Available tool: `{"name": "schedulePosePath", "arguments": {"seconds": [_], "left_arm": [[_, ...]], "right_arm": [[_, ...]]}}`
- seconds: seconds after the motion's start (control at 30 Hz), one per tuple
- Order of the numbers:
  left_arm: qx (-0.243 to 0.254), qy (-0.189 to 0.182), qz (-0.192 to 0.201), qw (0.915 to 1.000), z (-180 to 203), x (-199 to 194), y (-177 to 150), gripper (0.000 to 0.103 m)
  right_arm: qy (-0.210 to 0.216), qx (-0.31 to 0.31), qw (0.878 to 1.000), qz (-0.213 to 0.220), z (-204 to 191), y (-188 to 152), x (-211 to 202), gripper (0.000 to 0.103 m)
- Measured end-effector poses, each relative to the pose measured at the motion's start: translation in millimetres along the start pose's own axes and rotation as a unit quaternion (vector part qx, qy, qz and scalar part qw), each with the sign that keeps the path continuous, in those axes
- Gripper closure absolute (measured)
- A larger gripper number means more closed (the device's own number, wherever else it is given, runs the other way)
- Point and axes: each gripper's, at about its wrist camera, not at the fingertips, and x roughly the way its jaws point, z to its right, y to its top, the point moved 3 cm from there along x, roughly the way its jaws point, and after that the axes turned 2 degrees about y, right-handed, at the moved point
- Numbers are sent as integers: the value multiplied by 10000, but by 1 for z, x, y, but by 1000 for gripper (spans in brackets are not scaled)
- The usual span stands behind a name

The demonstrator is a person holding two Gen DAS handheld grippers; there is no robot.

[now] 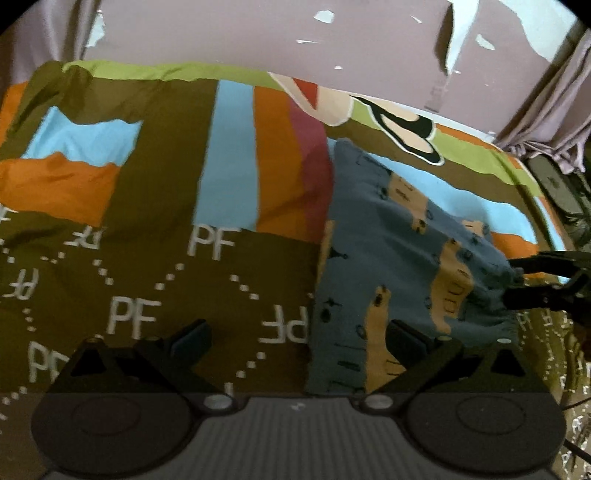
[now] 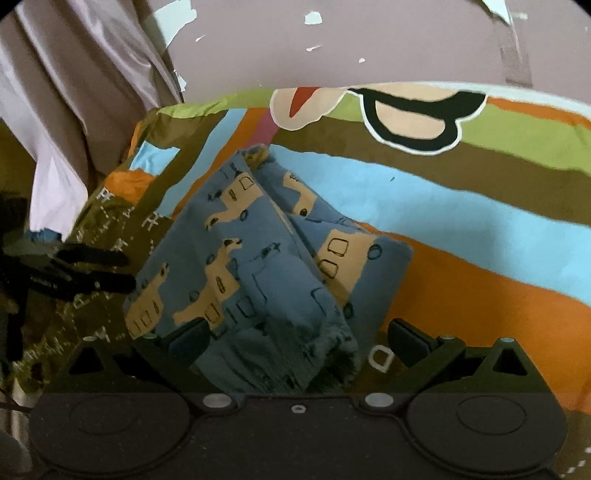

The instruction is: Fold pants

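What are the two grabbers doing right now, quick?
Left gripper: open, holding nothing, beside the pants.
Right gripper: open, pants between its fingers, not pinched.

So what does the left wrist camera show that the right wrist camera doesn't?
Only the left wrist view shows the large white PF lettering up close and the right gripper at the pants' edge. Only the right wrist view shows the left gripper and the pants' layered folds. Both share the blue patterned pants, striped bedspread and peeling wall.

We see blue pants (image 2: pixel 255 266) printed with tan vehicles outlined in black, on a bedspread (image 1: pixel 155 192) striped olive, sky blue, orange, lime, with white "PF" lettering.
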Motion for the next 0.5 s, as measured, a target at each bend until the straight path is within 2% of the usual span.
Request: {"name": "schedulePosePath", "arguments": {"seconds": [0.23, 0.37, 0.5], "left_arm": [[299, -486, 68, 9983, 16, 2, 0, 0], [192, -539, 20, 9984, 16, 6, 2, 0], [-29, -556, -96, 9984, 9, 14, 3, 0]], "right_arm": [[142, 380, 9992, -23, 16, 2, 7, 1], [126, 551, 9984, 55, 29, 6, 6, 1], [288, 616, 9977, 38, 40, 11, 12, 0]]}}
